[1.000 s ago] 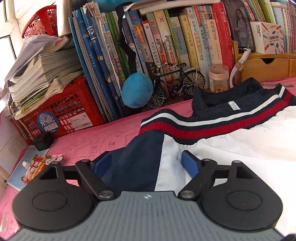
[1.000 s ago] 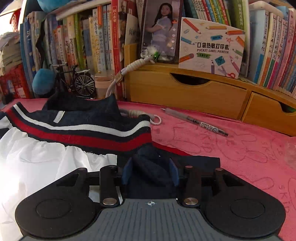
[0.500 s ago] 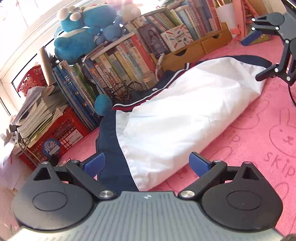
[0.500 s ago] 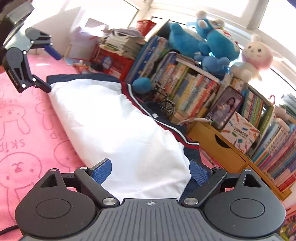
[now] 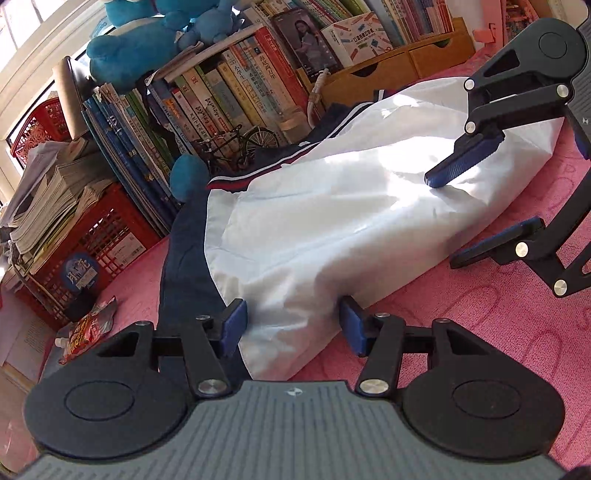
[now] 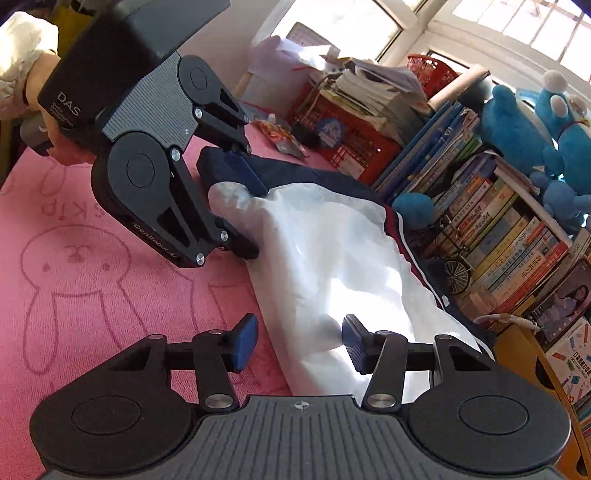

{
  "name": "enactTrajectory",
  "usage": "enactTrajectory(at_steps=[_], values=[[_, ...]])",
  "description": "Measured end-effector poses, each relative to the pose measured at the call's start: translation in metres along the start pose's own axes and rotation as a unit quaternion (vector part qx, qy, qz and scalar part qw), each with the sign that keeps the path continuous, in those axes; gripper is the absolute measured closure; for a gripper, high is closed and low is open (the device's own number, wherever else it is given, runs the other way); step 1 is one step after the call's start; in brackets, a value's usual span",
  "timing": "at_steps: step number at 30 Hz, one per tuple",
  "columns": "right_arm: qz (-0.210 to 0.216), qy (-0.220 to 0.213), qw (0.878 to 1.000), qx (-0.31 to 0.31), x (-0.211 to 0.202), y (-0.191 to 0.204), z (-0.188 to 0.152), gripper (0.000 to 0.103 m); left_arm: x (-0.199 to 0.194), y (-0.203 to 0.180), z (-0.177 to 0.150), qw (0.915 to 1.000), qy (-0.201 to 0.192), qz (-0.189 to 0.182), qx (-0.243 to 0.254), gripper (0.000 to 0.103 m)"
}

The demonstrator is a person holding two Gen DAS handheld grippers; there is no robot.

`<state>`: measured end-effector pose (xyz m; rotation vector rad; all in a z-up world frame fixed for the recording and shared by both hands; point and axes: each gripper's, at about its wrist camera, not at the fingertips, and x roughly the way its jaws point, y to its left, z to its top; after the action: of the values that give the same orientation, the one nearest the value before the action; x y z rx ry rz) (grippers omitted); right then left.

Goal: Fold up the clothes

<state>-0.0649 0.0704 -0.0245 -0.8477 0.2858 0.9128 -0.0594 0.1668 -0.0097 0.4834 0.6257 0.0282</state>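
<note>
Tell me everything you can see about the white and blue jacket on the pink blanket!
The jacket is mostly shiny white, thin cloth, with a navy side panel and a navy band striped red and white near the books. It lies folded into a long, puffy, wrinkled bundle on the pink blanket, sunlit in the middle. The left hand-held gripper has been closing around one white end; the right hand-held gripper has been closing around the other. Whether their pads already press the cloth is unclear.

1. I see a pink towel [image 5: 498,314] with rabbit outlines covering the worktop.
2. Along its far edge stands a row of books [image 5: 221,96], with a red crate [image 5: 107,236] of papers at one end.
3. Sunlit windows [image 6: 517,26] sit behind blue plush toys [image 6: 517,122].
</note>
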Motion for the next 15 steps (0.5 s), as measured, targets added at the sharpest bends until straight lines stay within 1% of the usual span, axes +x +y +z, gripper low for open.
enactTrajectory(at_steps=[1, 3, 5, 7, 9, 11, 13, 15], values=[[-0.004, 0.003, 1.0, 0.006, -0.001, -0.004, -0.006, 0.061, 0.0, 0.002, -0.001, 1.0, 0.003, -0.003, -0.008, 0.047], [-0.011, 0.01, 1.0, 0.018, -0.003, -0.013, -0.017, 0.061, -0.001, 0.008, -0.003, 0.9996, 0.008, -0.01, -0.025, 0.044], [-0.007, 0.028, 0.998, 0.054, -0.019, -0.032, -0.037, 0.062, 0.0, 0.021, -0.005, 0.9981, 0.017, -0.021, -0.056, 0.034], [-0.042, 0.058, 0.994, 0.08, -0.038, -0.048, -0.065, 0.062, 0.001, 0.034, -0.01, 0.9949, 0.025, -0.033, -0.092, 0.03], [-0.084, 0.09, 0.987, 0.107, -0.059, -0.064, -0.097, 0.062, 0.0, 0.043, -0.016, 0.9924, 0.029, -0.034, -0.115, 0.027], [-0.113, 0.119, 0.971, 0.174, -0.084, -0.088, -0.129, 0.061, -0.004, 0.05, -0.023, 0.9912, 0.033, -0.029, -0.125, 0.027], [-0.139, 0.144, 0.951, 0.237, -0.109, -0.107, -0.161, 0.061, -0.009, 0.057, -0.03, 0.9906, 0.042, -0.009, -0.13, 0.026], [-0.151, 0.159, 0.93, 0.296, -0.129, -0.118, -0.182, 0.062, -0.015, 0.067, -0.039, 0.9869, 0.056, -0.001, -0.151, 0.025]])
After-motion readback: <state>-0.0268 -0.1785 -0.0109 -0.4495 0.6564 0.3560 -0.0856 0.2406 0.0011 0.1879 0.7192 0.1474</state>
